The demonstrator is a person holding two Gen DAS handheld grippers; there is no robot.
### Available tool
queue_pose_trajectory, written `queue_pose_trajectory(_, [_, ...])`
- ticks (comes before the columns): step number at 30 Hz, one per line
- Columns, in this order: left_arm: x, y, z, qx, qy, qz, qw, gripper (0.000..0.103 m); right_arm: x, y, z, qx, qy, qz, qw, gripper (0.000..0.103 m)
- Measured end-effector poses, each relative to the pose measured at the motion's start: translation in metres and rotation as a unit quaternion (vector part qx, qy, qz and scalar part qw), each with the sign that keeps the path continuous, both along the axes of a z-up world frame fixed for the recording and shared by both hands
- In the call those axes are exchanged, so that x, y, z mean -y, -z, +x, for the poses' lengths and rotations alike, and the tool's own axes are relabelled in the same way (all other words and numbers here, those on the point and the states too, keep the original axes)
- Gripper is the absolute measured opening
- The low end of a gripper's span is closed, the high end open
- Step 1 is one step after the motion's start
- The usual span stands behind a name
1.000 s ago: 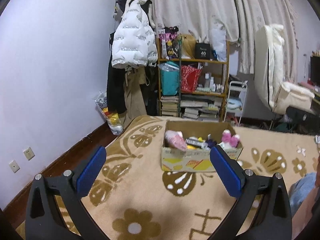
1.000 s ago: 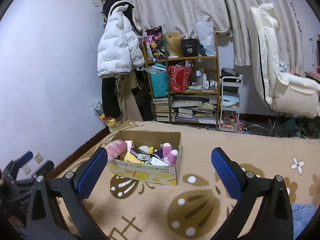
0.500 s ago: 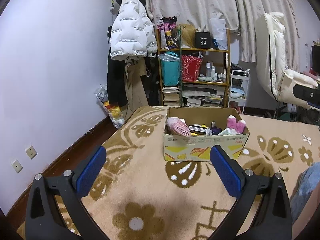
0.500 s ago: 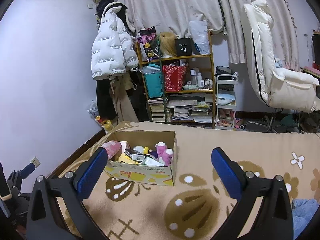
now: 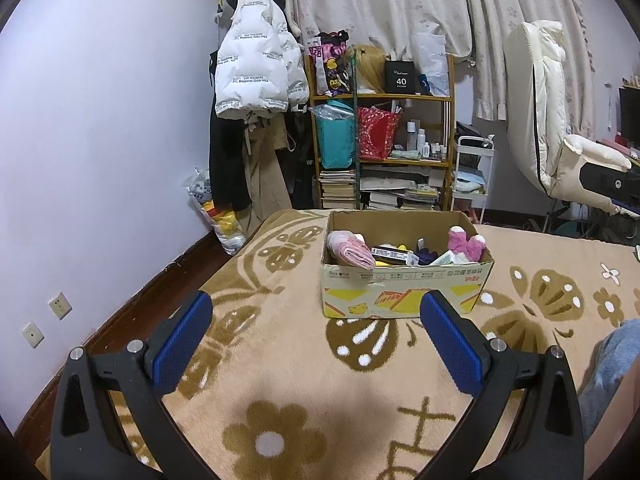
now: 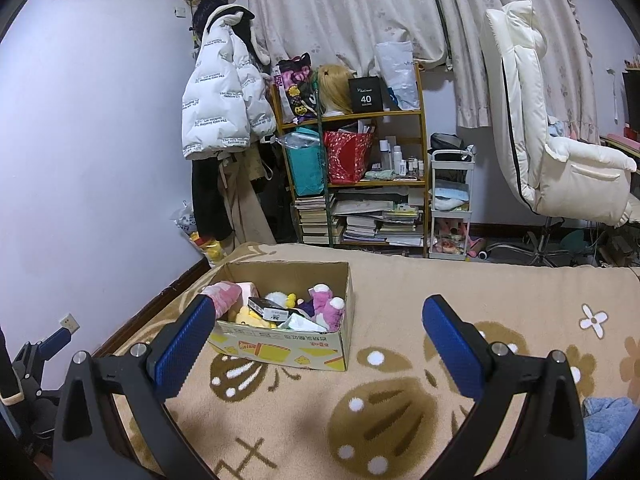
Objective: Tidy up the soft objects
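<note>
A cardboard box (image 5: 404,292) stands on a beige flower-patterned blanket (image 5: 280,380). It holds several soft things: a pink striped roll (image 5: 349,250), a purple-pink plush (image 5: 466,243), yellow plush bits and packets. The box also shows in the right wrist view (image 6: 288,354), with the purple plush (image 6: 326,305) and a yellow plush (image 6: 250,316). My left gripper (image 5: 316,338) is open and empty, just short of the box. My right gripper (image 6: 316,346) is open and empty, to the right of the box. The left gripper also shows at the far left of the right wrist view (image 6: 44,348).
A cluttered shelf (image 5: 380,148) with books and bags stands behind the bed. A white puffer jacket (image 5: 256,72) hangs on the wall at left. A white recliner chair (image 6: 560,152) and a small white cart (image 6: 450,204) stand at right. A blue cloth (image 6: 608,424) lies at lower right.
Both grippers have risen and drawn a little nearer the box, which now sits lower and larger in both views. Both stay open and empty.
</note>
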State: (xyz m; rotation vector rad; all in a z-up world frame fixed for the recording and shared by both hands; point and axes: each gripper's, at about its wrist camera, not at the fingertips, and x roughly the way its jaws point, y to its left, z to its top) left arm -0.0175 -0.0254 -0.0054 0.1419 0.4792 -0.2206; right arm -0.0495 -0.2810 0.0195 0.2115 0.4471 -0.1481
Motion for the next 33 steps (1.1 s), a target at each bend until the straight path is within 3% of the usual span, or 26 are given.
queue_pose_trajectory(33, [0.0047,-0.0006,-0.003,-0.006,-0.001,-0.006,1.0,0.103,0.0007,0.0004,-0.0008,0.0,0.001,-0.003,1.0,0.103])
